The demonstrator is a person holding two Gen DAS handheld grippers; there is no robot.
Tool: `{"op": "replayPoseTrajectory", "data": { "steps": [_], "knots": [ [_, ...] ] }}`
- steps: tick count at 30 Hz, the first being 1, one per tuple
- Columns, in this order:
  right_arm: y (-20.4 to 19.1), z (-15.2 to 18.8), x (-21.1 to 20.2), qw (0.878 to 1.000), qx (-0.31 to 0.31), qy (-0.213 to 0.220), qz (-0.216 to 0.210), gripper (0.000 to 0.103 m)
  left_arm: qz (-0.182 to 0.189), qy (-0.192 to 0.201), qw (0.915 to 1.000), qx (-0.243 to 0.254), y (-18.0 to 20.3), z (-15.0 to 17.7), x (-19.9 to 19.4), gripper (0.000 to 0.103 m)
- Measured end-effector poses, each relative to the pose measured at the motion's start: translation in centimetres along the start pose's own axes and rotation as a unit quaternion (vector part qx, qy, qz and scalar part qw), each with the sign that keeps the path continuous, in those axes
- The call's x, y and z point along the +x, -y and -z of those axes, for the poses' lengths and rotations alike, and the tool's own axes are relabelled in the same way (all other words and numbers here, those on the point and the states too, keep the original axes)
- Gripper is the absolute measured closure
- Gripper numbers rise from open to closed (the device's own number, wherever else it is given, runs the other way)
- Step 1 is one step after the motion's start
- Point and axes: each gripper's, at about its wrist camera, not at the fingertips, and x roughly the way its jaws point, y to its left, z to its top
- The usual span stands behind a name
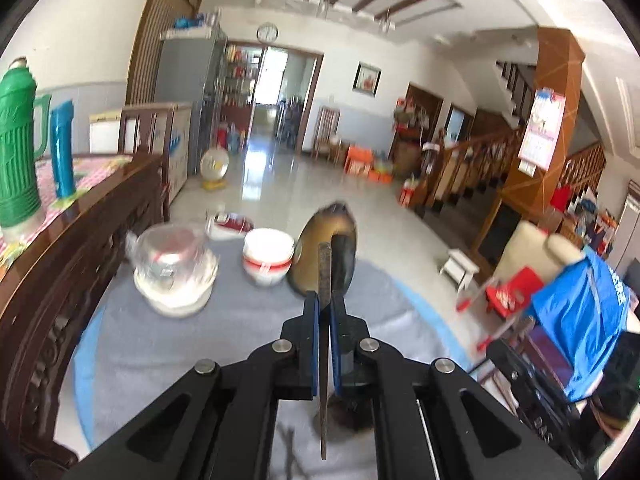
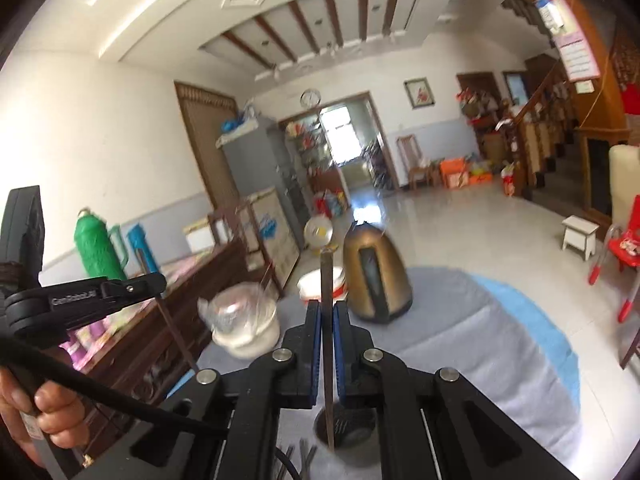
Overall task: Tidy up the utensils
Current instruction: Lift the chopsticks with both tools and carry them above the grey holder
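My left gripper (image 1: pixel 325 300) is shut on a thin dark chopstick (image 1: pixel 324 280) that stands upright between the blue pads, its lower end hanging over the grey-blue mat. My right gripper (image 2: pixel 326 308) is shut on another dark chopstick (image 2: pixel 327 280), also upright, its lower end above a dark round holder (image 2: pixel 344 426) just under the jaws. The same holder shows partly in the left wrist view (image 1: pixel 352 420). The left gripper (image 2: pixel 154 280) appears at the left of the right wrist view, with its chopstick (image 2: pixel 168 316) slanting down. More dark sticks (image 2: pixel 304 454) lie at the bottom edge.
On the round table's mat (image 1: pixel 180 344) stand a glass jug in a white bowl (image 1: pixel 172 272), stacked white-and-red bowls (image 1: pixel 267 260) and a bronze kettle (image 2: pixel 374 276). A dark wooden bench (image 1: pixel 80 240) with a green thermos (image 1: pixel 18 152) is at the left.
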Motion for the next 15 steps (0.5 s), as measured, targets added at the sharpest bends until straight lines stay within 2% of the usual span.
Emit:
{"op": "replayPoseTrajectory", "data": {
  "steps": [3, 7, 10, 13, 15],
  "knots": [
    [0.5, -0.6, 0.5, 1.0, 0.005, 0.015, 0.012, 0.097, 0.004, 0.03, 0.9996, 0.0, 1.4, -0.6, 1.5, 0.098],
    [1.4, -0.3, 2.0, 1.0, 0.02, 0.014, 0.02, 0.097, 0.005, 0.043, 0.9991, 0.002, 2.4, 0.2, 4.6, 0.098],
    [2.0, 0.4, 3.6, 0.999, 0.022, 0.004, 0.03, 0.097, -0.003, 0.025, 0.9997, 0.0, 2.2, 1.9, 7.6, 0.098],
    [2.9, 1.7, 4.4, 0.999, 0.026, -0.017, 0.033, 0.097, -0.015, -0.02, 0.9996, -0.015, 0.9, 4.4, 10.6, 0.098],
    [3.0, 2.6, 4.7, 0.999, 0.025, -0.027, 0.034, 0.097, -0.021, -0.038, 0.9988, -0.023, 0.2, 5.4, 11.3, 0.098]
  ]
}}
